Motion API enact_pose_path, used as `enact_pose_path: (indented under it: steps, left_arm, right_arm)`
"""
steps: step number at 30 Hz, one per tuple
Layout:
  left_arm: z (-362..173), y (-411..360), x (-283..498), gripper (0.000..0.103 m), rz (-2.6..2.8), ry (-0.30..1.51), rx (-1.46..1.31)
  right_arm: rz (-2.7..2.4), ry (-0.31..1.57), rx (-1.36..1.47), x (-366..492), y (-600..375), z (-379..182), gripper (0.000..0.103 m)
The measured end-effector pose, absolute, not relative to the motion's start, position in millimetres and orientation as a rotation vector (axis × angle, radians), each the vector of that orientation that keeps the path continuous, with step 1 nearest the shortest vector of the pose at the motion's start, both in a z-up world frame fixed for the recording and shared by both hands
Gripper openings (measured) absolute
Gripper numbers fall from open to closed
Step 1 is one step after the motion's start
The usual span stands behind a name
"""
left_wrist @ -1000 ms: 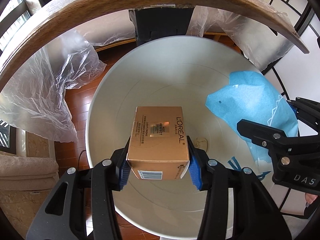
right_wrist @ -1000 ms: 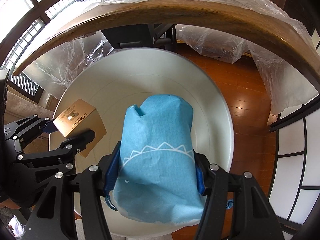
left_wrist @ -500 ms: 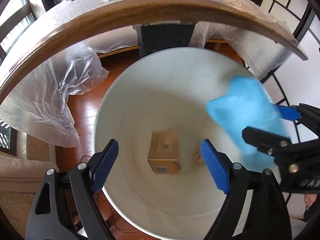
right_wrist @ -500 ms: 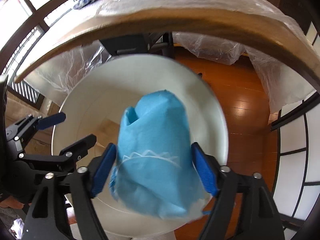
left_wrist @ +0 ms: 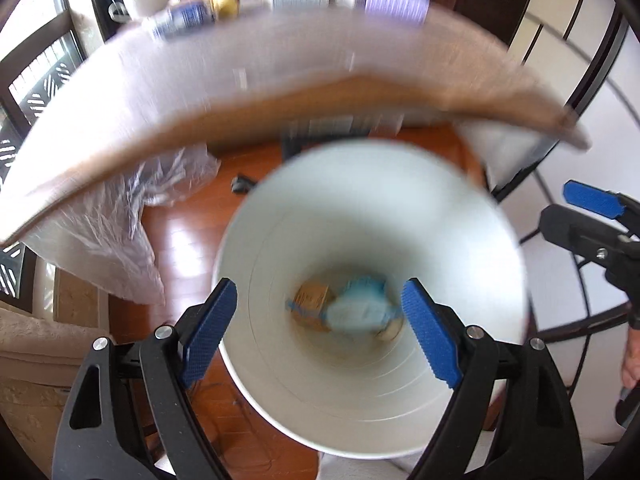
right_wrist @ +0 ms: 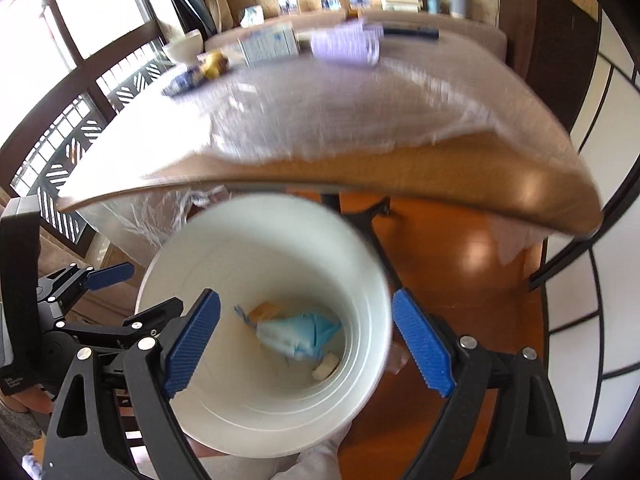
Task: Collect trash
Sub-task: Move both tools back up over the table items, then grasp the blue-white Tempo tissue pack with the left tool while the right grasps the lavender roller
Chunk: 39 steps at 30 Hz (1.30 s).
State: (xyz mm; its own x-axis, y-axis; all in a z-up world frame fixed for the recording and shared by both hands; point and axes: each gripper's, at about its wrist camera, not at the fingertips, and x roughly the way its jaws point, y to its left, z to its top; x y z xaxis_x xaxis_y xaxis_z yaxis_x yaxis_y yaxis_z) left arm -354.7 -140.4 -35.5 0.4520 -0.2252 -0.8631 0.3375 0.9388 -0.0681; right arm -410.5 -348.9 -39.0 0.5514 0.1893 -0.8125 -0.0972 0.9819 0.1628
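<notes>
**Both grippers standing wide, nothing between the pads**

The left gripper (left_wrist: 318, 330) is pointing steeply down over the white bin (left_wrist: 472, 240), its jaws spread wide and gripping nothing; they have just been opening. The right gripper (right_wrist: 306, 338) is tilting down over the same bin, its jaws likewise parted and bare after opening just now. Seen against the bin, the left gripper is sitting at its left rim and the right gripper at its right rim, the two apart from each other. Part of a hand (left_wrist: 632, 354) is showing at the right edge of the left wrist view.
</notes>
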Motion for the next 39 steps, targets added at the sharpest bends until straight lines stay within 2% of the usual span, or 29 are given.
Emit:
enact_pose_path:
  steps: [1, 3, 6, 11, 22, 39]
  left_arm:
    - [-22, -139, -358, 0.088, -0.356, 1.011, 0.101]
    - [7, -135, -364, 0.100, -0.350, 0.922, 0.073]
    - [39, -133, -361, 0.101, -0.292, 0.818, 0.068]
    - [61, -126, -332, 0.101, -0.161, 0.748, 0.078]
    - [59, -83, -248, 0.101, -0.102, 0.775, 0.041]
    - [30, -82, -143, 0.101, -0.046, 0.850, 0.051]
  right_arm:
    - [0.173, 0.942, 0.088, -413, -350, -28, 0.090]
    - [0.176, 0.863, 0.057, -418, -351, -2, 0.095]
    - [0.160, 0.775, 0.037, -414, -357, 25, 0.095]
    - [0.144, 0.731, 0.074, -381, -373, 40, 0.096]
    - [0.028, 0.769, 0.119, -282, -359, 34, 0.096]
    - [-0.036, 0.877, 0.153, -176, -351, -12, 0.096]
